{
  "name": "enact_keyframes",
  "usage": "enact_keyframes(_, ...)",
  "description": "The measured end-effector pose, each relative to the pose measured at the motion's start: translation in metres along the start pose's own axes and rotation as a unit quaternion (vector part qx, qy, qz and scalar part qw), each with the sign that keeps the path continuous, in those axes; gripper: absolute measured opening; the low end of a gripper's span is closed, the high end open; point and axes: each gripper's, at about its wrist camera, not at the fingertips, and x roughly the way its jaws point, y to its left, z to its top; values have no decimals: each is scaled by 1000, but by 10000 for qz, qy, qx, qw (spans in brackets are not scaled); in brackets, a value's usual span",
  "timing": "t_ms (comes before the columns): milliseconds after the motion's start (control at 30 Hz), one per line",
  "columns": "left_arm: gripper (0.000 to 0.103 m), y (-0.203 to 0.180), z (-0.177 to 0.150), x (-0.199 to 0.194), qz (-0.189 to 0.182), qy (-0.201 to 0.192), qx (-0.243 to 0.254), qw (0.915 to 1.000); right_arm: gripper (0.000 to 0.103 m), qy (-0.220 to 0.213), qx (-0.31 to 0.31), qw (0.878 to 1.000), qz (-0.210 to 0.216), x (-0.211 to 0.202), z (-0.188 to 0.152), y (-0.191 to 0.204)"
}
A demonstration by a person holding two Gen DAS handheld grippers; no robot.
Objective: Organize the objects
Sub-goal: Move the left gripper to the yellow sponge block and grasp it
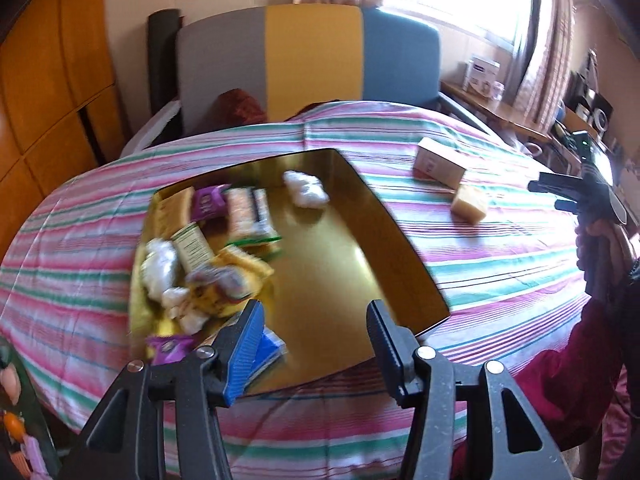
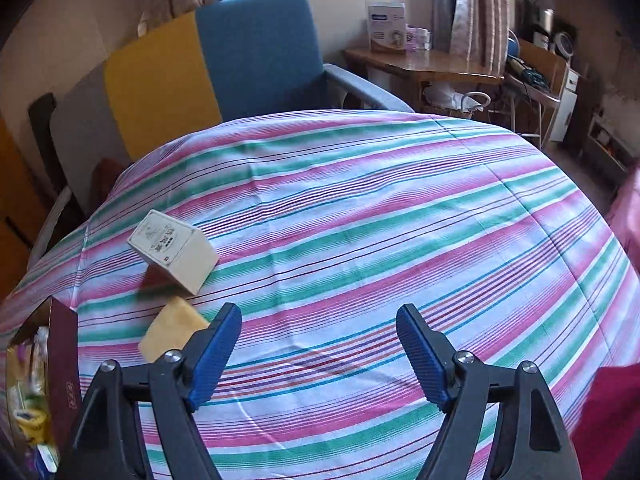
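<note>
Where the left gripper point(image 1: 316, 320) hangs empty and parted, a gold box point(image 1: 384, 216) holds blurred packets point(image 1: 248, 216), perhaps snacks. Over the striped cloth point(image 2: 380, 208), the right gripper point(image 2: 320, 332) gapes empty beside a yellow block point(image 2: 172, 332) and carton point(image 2: 172, 252).

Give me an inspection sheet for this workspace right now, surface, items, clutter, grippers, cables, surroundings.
Surface: striped cloth, wrinkled.
Job's things: gold-lined box holding snack packets; cream carton and yellow block outside on the cloth.
Clutter: white wads in the box.
Grippers: left gripper open, empty, over the box; right gripper open, empty.
Cables: nothing seen.
Surroundings: tricolour chair, wooden desk, window.
</note>
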Motion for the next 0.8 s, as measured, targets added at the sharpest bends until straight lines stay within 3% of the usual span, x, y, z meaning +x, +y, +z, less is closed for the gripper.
enact_keyframes(367,54,-81,34,32,-543,156,627,9964,86,168,657,9976,164,4,1,-23)
enact_keyframes(800,63,-175,68,98,-889,668,1566,9814,89,296,782,9954,458,6,0,-26)
